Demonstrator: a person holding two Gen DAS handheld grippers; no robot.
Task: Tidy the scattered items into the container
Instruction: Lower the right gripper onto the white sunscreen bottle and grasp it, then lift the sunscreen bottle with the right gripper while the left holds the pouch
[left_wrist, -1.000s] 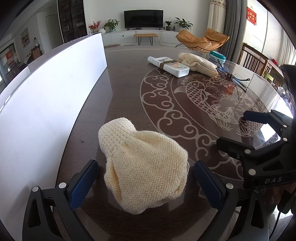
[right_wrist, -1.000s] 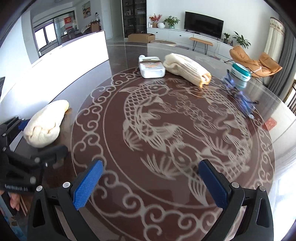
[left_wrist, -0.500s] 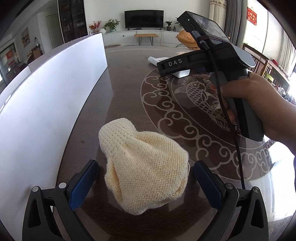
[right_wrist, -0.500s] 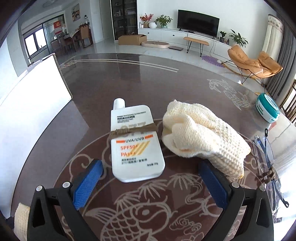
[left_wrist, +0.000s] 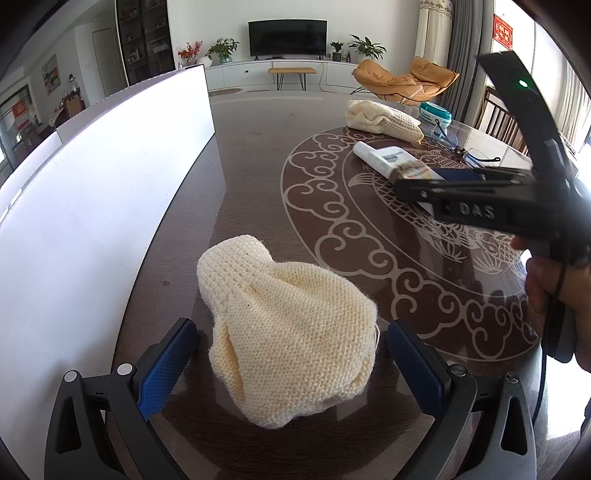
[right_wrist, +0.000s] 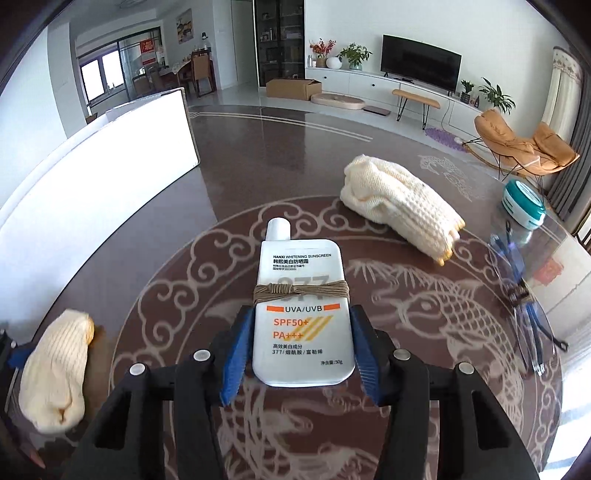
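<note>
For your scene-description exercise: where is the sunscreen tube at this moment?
In the right wrist view, the sunscreen tube lies flat on the table's fish pattern between the right gripper fingers, cap pointing away, with the folded knit cloth beyond it to the right.

A bright living room with white walls and a pale glossy floor (right_wrist: 236, 99). A black television (left_wrist: 287, 36) stands on a long white cabinet (right_wrist: 369, 86) flanked by potted plants (left_wrist: 221, 50). An orange lounge chair (left_wrist: 404, 79) sits by grey curtains (left_wrist: 456, 44); daylight enters through windows (right_wrist: 101, 75).
</note>
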